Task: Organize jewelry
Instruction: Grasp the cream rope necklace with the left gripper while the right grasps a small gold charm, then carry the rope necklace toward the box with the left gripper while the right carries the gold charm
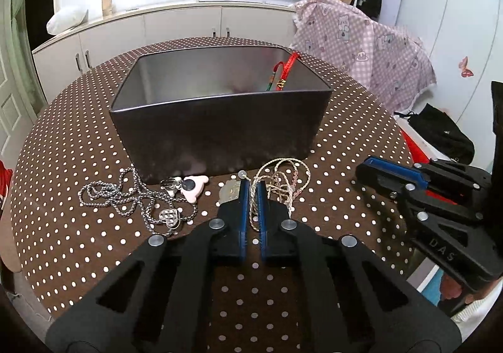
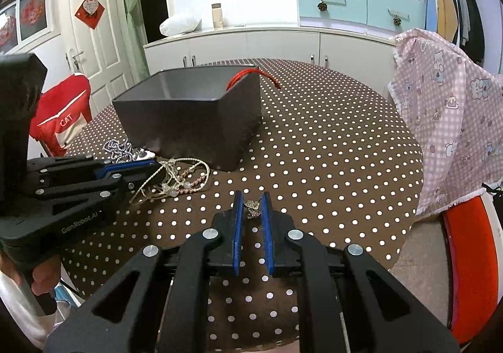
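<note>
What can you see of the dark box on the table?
The box is dark grey, matte outside with a smoother, faintly shiny inside, rectangular, open-topped, its walls flaring upward. It stands upright on the dotted tablecloth. A red cord leans in its right far corner and sticks out over the rim. A silver chain and a pale cord necklace lie against its near base.

Desk point(image 1: 94, 139): box point(image 1: 220, 126) at centre, cord bracelet point(image 1: 284, 71) inside at its right end. Before the box, left to right: chain necklace point(image 1: 132, 198), bear-shaped piece point(image 1: 193, 187), beaded cord tangle point(image 1: 283, 180). Small ornament point(image 2: 253, 208) nearer, right of the tangle. Draped cloth point(image 1: 361, 47) right of desk.
</note>
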`<state>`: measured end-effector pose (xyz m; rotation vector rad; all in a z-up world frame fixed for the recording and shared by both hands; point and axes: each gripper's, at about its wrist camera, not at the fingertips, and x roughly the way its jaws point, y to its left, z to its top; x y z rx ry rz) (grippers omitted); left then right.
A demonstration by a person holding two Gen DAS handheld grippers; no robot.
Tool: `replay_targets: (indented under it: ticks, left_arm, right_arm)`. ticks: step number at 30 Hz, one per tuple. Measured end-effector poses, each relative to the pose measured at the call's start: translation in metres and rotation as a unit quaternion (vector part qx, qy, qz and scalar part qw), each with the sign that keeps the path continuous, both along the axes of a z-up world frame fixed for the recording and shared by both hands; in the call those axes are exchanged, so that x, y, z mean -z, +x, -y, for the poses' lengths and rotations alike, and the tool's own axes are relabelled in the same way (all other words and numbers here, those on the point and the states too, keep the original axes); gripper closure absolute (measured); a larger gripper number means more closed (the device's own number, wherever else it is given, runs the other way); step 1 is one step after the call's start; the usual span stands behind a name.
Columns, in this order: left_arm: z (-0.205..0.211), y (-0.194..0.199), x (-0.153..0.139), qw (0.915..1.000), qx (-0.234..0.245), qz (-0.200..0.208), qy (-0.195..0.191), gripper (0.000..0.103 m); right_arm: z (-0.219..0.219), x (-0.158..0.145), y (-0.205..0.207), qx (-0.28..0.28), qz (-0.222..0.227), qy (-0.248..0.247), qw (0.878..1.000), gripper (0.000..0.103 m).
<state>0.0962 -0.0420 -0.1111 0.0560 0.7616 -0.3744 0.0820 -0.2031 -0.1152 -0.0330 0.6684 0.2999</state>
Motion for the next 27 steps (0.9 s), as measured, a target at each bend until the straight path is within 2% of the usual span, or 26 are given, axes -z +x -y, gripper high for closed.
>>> replay_targets:
  ticks: [13,17,19,20,21,22,24,27]
  left_arm:
    - [-0.006,-0.014,-0.023,0.9986,-0.002,0.053,-0.007,0.097]
    - [-0.009,-0.016,-0.024,0.9984,0.007,0.055,-0.004,0.096]
    - [-0.009,-0.017,-0.019,0.9990,0.019,0.041,0.000,0.095]
    - [-0.008,-0.017,-0.017,0.9992,0.023,0.032,0.004,0.079]
    - [-0.007,-0.016,-0.014,0.9993,0.028,0.024,0.007,0.057]
    - [-0.006,-0.016,-0.013,0.9993,0.030,0.023,0.007,0.013]
    - [-0.009,-0.022,-0.013,0.9982,0.027,0.052,-0.011,0.011]
    - [-0.003,-0.017,-0.008,0.9986,0.038,0.036,0.000,0.011]
  right_arm:
    - [0.002,-0.016,-0.004,0.009,0.025,0.002,1.000,0.093]
    - [0.001,-0.020,-0.004,0.007,0.030,0.000,1.000,0.093]
    - [0.001,-0.019,-0.003,0.006,0.027,0.001,1.000,0.093]
    - [0.001,-0.018,-0.003,0.006,0.025,0.001,1.000,0.093]
    - [0.001,-0.018,-0.002,0.007,0.023,0.001,1.000,0.093]
    - [0.001,-0.017,-0.002,0.007,0.022,0.002,1.000,0.093]
    - [0.001,-0.017,-0.002,0.007,0.020,0.004,1.000,0.093]
    - [0.001,-0.016,-0.002,0.007,0.018,0.002,1.000,0.093]
